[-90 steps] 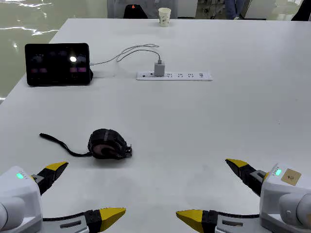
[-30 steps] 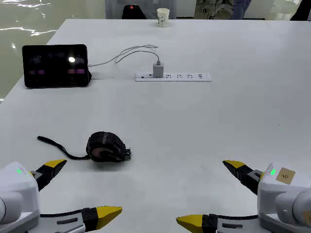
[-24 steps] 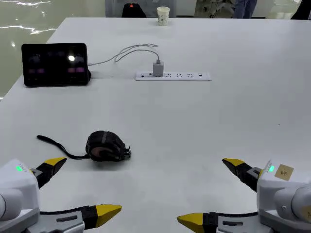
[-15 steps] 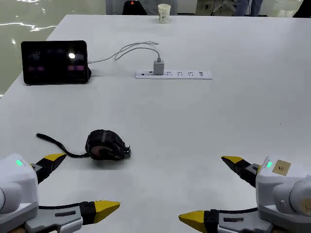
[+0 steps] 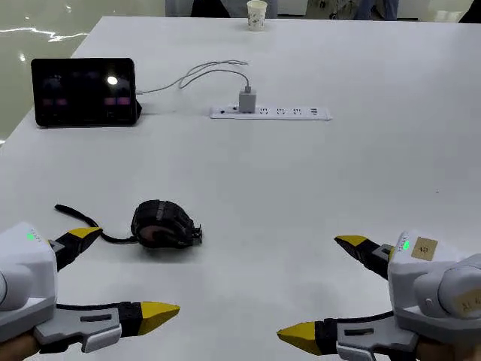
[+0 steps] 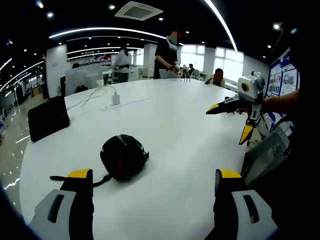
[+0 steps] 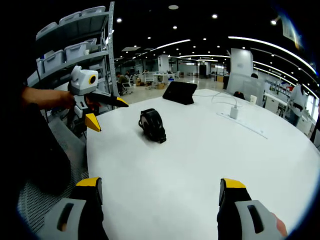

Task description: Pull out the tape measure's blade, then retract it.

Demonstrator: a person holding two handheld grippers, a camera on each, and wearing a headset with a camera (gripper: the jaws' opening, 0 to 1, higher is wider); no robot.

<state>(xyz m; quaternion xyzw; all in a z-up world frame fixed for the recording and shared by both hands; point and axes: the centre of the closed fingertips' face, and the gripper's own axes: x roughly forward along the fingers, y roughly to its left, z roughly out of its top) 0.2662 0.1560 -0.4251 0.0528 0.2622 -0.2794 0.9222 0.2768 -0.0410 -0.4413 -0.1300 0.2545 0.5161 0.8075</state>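
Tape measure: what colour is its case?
The tape measure is black, clearest in the left gripper view.

White table point(image 5: 316, 195) carries tape measure point(image 5: 161, 224), tablet point(image 5: 84, 92), power strip point(image 5: 270, 113), probably paper cup point(image 5: 257, 15).

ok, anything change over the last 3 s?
Barely. The left gripper and right gripper crept slightly forward toward the tape measure, both open and holding nothing. The tape measure, tablet, power strip and cup stayed put, and the blade is not pulled out.

Bright overhead light, floor point(image 5: 45, 22) glare, fisheye-bent edges
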